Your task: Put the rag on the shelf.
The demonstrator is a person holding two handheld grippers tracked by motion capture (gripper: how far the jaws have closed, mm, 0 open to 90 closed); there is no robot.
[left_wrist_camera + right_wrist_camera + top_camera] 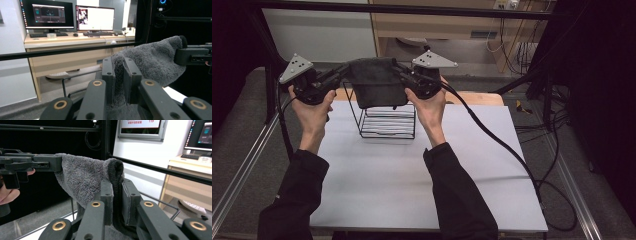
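Grey and fluffy, the towel (374, 82) is hanging in the air between two tools. It is being stretched out flat at the top and is sagging a little in the middle. It is hanging right above a black wire rack (387, 120), and its bottom edge is dipping down to the top of the rack.

A person is holding a hand-held gripper in each hand. The left hand-held gripper (343, 71) is pinching the left top corner of the towel. In the left gripper view, its two black jaws are pressing close together with a fold of the fuzzy cloth (147, 60) squeezed between them. The right hand-held gripper (399, 71) is pinching the right top corner. In the right gripper view, its jaws are also nearly closed, and a dark rolled edge of the towel (85, 177) is sitting tight between them.

Both hands are staying at about the same height, so the towel is hanging level. The left hand (314, 112) and the right hand (429, 107) are coming up from black sleeves (452, 195).

The wire rack is standing on a pale grey surface (412, 185). It is sitting near the far edge of the surface, well apart from the person's sleeves. A black cable (497, 140) is trailing from the right hand-held gripper across the surface and off its right side.
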